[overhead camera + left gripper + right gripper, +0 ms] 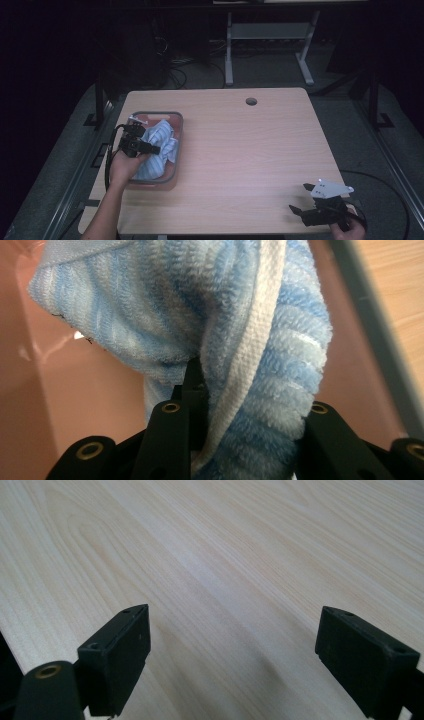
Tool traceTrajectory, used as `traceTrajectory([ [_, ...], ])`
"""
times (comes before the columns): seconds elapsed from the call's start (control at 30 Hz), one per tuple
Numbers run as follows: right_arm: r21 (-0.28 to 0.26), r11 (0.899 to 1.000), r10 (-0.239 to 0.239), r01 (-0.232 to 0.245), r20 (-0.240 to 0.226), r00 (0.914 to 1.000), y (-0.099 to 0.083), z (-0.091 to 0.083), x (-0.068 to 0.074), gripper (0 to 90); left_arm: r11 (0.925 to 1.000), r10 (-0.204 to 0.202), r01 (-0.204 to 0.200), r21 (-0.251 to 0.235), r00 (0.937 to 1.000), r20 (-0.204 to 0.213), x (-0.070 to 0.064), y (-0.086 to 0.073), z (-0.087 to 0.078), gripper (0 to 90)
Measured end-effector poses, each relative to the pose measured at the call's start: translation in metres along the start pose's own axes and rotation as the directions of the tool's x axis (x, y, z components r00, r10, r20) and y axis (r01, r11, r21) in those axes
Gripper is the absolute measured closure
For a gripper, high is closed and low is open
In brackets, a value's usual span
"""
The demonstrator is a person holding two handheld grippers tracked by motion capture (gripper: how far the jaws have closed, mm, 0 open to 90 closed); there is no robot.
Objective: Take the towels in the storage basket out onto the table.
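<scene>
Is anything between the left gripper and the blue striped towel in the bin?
Nothing visible. The left gripper already has its fingers closed on a fold of the towel inside the pink bin.

Room around the light wooden table (pixel 240 150) is sitting in near-black, with only the tabletop catching light. Up close, the fluffy blue-and-white striped towel (pixel 280 370) is looking sharp, while black jaws below it are blurring slightly.

The towel (pixel 159 145) is blue with paler stripes and a white edge band, soft and fluffy. It lies bunched up inside the pink bin (pixel 176 122) with a grey rim, at the table's left side. A fold of it is pinched between two black jaws.
</scene>
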State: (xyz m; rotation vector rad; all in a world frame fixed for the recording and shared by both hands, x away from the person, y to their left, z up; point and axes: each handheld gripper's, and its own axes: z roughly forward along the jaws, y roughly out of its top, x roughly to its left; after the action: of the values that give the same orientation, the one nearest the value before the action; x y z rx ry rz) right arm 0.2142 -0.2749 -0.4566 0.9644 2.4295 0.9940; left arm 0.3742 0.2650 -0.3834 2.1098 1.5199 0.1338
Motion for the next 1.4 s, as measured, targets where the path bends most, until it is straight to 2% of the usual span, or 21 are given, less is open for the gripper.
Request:
traceTrajectory([
  [0.33, -0.004, 1.000, 0.006, -0.006, 0.007, 1.0000, 0.000, -0.001, -0.001, 13.9, 0.9974, 0.028, -0.025, -0.067, 0.9985, 0.046, -0.008, -0.004, -0.017, 69.2],
  [0.63, -0.010, 1.000, 0.003, -0.003, 0.009, 1.0000, 0.000, -0.002, -0.001, 13.8, 0.9941, 0.018, -0.010, -0.108, 0.9972, 0.072, -0.005, -0.006, -0.031, 69.1],
  [0.93, -0.013, 1.000, 0.004, -0.004, 0.013, 0.9999, 0.000, -0.004, -0.001, 13.8, 0.9883, 0.023, -0.007, -0.152, 0.9945, 0.103, -0.007, -0.007, -0.044, 69.1],
  [1.4, -0.011, 1.000, 0.001, -0.001, 0.014, 0.9999, 0.000, -0.005, -0.002, 13.8, 0.9781, 0.046, -0.019, -0.207, 0.9910, 0.126, -0.011, -0.002, -0.066, 69.0],
])
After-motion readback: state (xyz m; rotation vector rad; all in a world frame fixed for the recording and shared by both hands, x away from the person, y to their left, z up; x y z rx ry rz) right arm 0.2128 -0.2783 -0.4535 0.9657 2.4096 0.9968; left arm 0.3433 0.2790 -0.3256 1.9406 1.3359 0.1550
